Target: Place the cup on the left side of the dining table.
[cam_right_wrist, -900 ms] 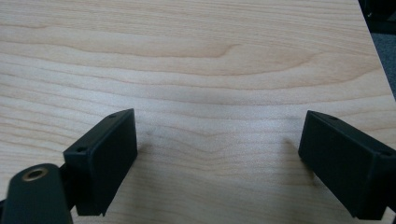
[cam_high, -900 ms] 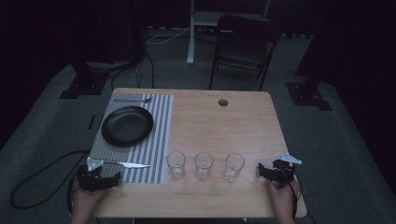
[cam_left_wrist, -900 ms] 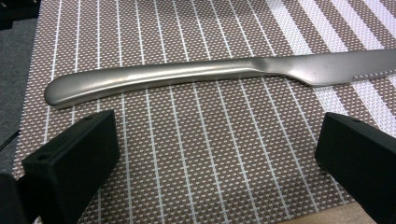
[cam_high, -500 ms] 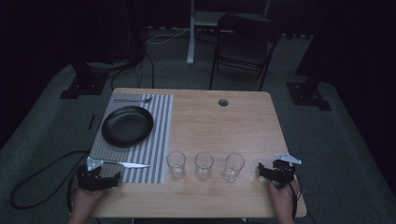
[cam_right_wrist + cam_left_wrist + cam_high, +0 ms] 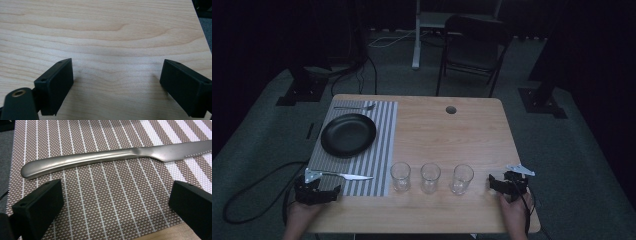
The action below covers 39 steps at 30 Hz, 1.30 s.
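Nothing has moved since the earlier frames: both grippers and every item on the table (image 5: 437, 125) sit where they were.

I have my left gripper (image 5: 115, 205) resting low at the near-left corner, over the striped placemat (image 5: 105, 202). Its jaws are spread wide and released, with nothing between them. Just ahead of the jaw tips lies the knife (image 5: 100, 158), flat on the placemat and running crosswise to the jaws; its rounded handle end sits ahead of the left jaw and its blade runs out past the right jaw. The knife does not touch either jaw. In the high view I see that same knife (image 5: 347, 175) near the placemat's front edge, just beyond the left gripper (image 5: 314, 192).

My right gripper (image 5: 117, 82) is down at the near-right part of the table, jaws likewise released and wide apart, with bare wood grain between and ahead of them. From above, the right gripper (image 5: 507, 186) sits just to the right of the row of three glasses (image 5: 431, 176), apart from the nearest one.

Farther beyond the left jaws, the black plate (image 5: 348, 135) rests on the placemat, and a fork (image 5: 354, 107) lies at the placemat's far edge behind the plate.
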Tool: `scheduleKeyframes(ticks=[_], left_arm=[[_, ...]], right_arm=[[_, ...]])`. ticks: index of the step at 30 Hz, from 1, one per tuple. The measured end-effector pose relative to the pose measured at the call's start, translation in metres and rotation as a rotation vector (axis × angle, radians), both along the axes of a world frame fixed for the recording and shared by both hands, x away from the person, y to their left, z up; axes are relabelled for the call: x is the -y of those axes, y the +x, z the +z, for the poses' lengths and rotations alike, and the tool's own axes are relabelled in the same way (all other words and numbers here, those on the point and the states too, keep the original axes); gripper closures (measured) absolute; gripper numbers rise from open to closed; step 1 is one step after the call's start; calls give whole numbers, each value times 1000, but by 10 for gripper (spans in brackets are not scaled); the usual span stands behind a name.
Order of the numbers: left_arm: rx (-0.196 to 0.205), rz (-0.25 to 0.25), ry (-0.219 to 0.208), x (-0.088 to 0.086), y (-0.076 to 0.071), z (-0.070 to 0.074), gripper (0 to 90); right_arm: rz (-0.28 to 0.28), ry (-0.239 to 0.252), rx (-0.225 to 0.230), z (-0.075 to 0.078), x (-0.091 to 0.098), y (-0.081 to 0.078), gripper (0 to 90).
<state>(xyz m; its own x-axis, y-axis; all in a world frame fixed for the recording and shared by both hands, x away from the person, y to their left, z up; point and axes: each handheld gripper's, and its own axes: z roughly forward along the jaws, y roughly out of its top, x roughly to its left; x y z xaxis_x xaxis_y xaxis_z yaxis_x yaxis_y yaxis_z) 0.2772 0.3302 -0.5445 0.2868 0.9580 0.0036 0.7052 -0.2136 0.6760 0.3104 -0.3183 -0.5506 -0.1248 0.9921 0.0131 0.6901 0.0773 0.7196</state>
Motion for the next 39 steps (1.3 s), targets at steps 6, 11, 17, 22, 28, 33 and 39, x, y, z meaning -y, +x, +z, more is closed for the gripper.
scheduleKeyframes(ticks=[6,11,17,22,28,33,39], left_arm=[[7,-46,5,3,-3,1,2],[7,-58,-3,2,-4,1,2],[9,-90,5,6,-7,1,2],[8,-123,2,11,-10,2,2],[11,-160,5,18,-11,4,3],[5,-200,-3,26,-11,5,3],[4,-240,-6,37,-10,7,3]], right_arm=[[0,0,0,0,0,0,111],[0,0,0,0,0,0,111],[0,0,0,0,0,0,111],[0,0,0,0,0,0,111],[0,0,0,0,0,0,111],[0,0,0,0,0,0,111],[0,0,0,0,0,0,111]])
